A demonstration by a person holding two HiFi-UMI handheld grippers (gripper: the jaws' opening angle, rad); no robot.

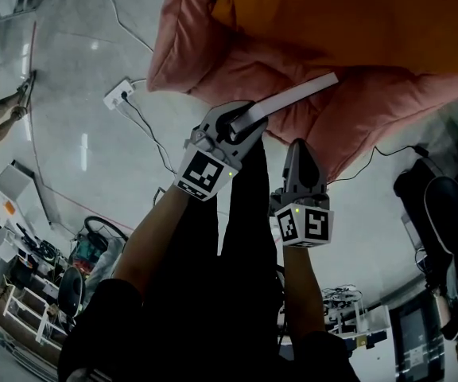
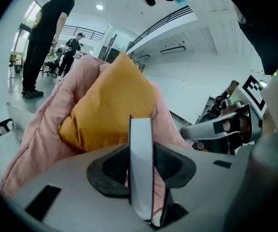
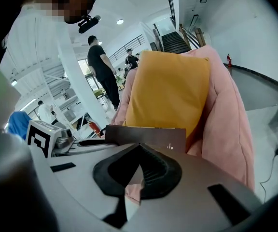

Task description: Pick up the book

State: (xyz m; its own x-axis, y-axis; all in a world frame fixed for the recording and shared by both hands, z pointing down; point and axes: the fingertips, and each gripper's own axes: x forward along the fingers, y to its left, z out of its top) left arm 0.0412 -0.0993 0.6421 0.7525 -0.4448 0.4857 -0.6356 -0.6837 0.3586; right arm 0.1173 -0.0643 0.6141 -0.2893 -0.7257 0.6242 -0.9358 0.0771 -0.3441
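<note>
book (image 2: 141,173) only shows edge-on in the left gripper view: white page block, covers barely visible, lower end lost in the dark throat between the jaws. left gripper (image 2: 141,148) is clamped on it, pads pressing on both covers. in the head view the book sticks out of that gripper as a pale strip, up and to the right, in front of the pink duvet (image 1: 189,54); can't tell if its far end touches the duvet

right gripper (image 3: 139,146): jaws tip to tip, nothing between them. the book's dark cover sits just past the tips in its view, left end hidden behind the left gripper; contact or not can't be read. pale print on the cover is too small to read

orange pillow (image 3: 170,88) wrapped in the duvet fills the background of both gripper views; in the head view the frame cuts off its top. person's arms (image 1: 161,237) and dark clothing block the lower middle of the head view

around: white power strip (image 1: 118,95) with cable (image 1: 153,138) on the grey floor (image 1: 70,157), dark bag or seat (image 1: 436,205) at the right edge partly out of frame, person in black (image 2: 45,37) standing beyond the duvet, shelves (image 1: 22,293) at bottom left too small to make out
</note>
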